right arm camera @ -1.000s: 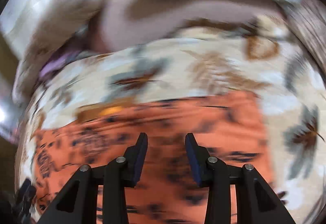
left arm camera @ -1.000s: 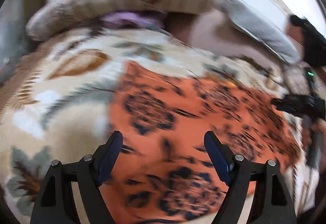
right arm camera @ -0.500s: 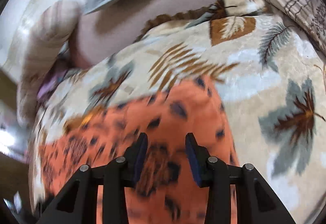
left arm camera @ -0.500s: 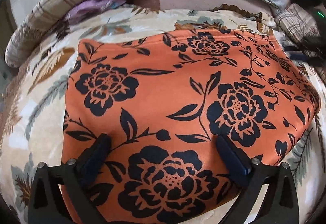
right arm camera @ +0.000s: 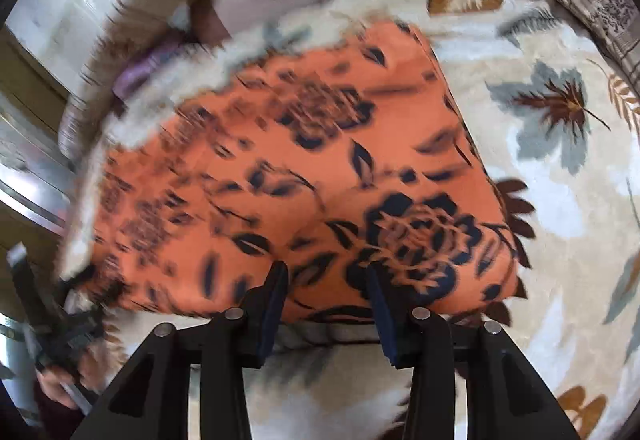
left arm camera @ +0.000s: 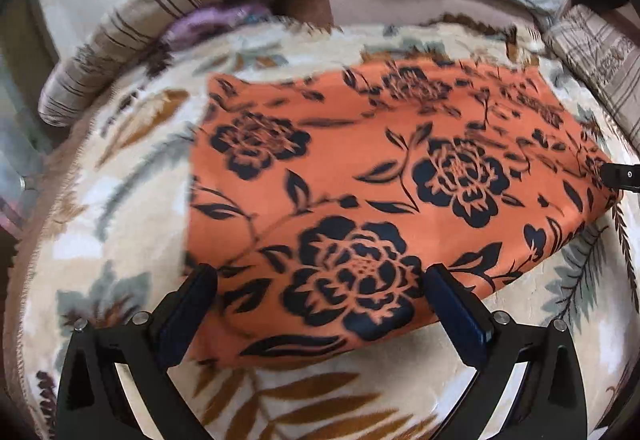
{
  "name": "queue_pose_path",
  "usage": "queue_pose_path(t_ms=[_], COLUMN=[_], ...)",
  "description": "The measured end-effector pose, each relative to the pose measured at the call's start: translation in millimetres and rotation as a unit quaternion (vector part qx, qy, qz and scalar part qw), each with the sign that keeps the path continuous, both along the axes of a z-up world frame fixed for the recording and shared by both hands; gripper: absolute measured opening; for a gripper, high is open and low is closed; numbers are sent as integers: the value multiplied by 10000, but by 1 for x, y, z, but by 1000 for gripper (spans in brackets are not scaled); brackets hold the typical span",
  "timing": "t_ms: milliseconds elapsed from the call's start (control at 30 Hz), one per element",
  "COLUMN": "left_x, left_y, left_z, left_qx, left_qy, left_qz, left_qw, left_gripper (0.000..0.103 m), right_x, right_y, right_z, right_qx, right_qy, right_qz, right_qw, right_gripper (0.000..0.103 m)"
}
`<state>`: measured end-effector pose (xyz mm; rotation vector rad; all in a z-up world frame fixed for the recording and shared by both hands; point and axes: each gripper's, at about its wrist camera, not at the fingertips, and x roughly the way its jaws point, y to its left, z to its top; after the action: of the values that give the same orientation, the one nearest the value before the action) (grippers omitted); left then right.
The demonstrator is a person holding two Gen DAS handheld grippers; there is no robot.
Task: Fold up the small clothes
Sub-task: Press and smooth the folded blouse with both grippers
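An orange floral garment (left arm camera: 400, 175) is spread flat on a fleece blanket (left arm camera: 120, 199). It is judged light, limp and best pinched at the 6 o'clock hem. The left gripper (left arm camera: 320, 304) is held wide open, the right gripper (right arm camera: 326, 298) partly open; nothing is gripped.

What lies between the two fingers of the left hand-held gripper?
In the left wrist view, the near edge of the orange floral garment lies between the fingers of the open left hand-held gripper, with the leaf-patterned blanket showing just below it.
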<state>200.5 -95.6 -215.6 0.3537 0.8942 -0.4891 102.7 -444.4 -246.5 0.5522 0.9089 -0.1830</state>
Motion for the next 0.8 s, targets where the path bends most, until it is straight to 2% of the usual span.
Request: queue_pose_path(t_ms=[67,133,167,233,300,367,500,600,667,733,800], left_x=[8,22,31,39,38,38,41,45,49,53,53], left_y=[8,15,20,31,32,34,43,36,36,37,39], left_z=[-3,-19,-29,-29,-23,-17,-4,-8,-22,-27,-23], left_qx=[12,156,11,-387,-387,-393,-871,-589,-249,-340,-440], left_qy=[79,448,821,1111,1053,884,815,716,822,982,976], left_qz=[246,533,605,800,797,877,927,955,998,1051,1084], left_qw=[9997,9975,9948,9898,9905,9914,9885,9911,9913,9890,9883], left_gripper=[103,103,103,103,103,103,103,103,103,103,103], right_x=[4,14,21,26,24,24,34,50,59,58,55], right_y=[9,18,26,34,37,45,77,105,117,120,111], right_z=[-2,-18,-27,-24,-13,-2,4,-10,-23,-22,-19], right_qx=[-27,-24,-248,-576,-575,-489,-513,-540,-793,-930,-681], right_qy=[42,315,528,583,399,8,-315,-122,85,58,-13], right_qz=[72,229,312,369,343,487,1002,1428,1507,1539,1476], right_qw=[10000,9992,9978,9960,9970,9976,9931,9882,9854,9837,9867], right_gripper=[45,45,45,46,46,46,46,46,46,46,46])
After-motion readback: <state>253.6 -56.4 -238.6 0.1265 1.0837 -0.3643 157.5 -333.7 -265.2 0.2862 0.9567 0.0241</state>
